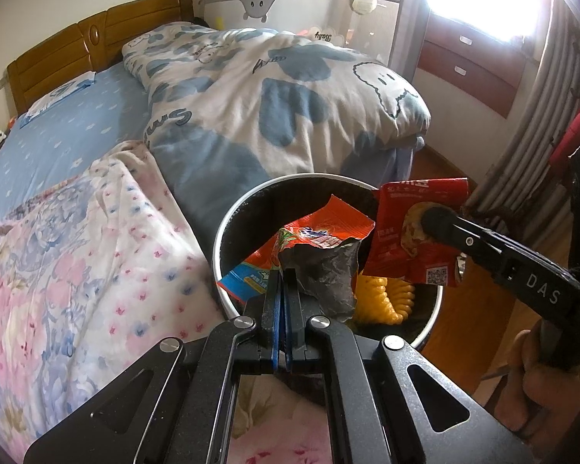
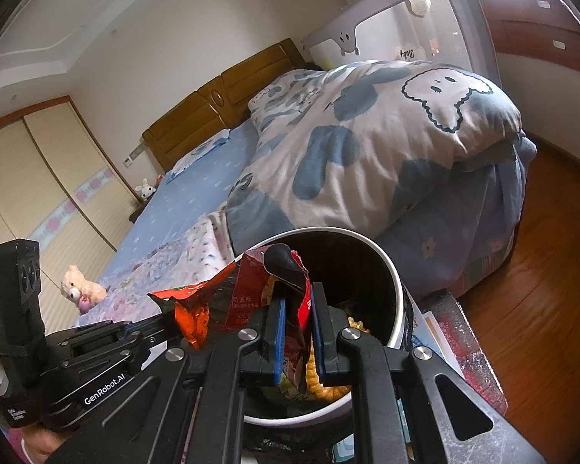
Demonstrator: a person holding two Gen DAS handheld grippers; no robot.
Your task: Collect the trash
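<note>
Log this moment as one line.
left claw: shut on orange wrapper | right claw: shut on red wrapper | both over bin

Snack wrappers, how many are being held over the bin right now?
2. An orange wrapper is pinched by the left gripper above the bin; a red wrapper is clamped by the right gripper. More may lie hidden inside.

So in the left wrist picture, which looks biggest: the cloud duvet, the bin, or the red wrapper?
1. Cloud duvet
2. Bin
3. Red wrapper
The bin sits nearer the camera, yet the duvet clearly looks bigger.
</note>
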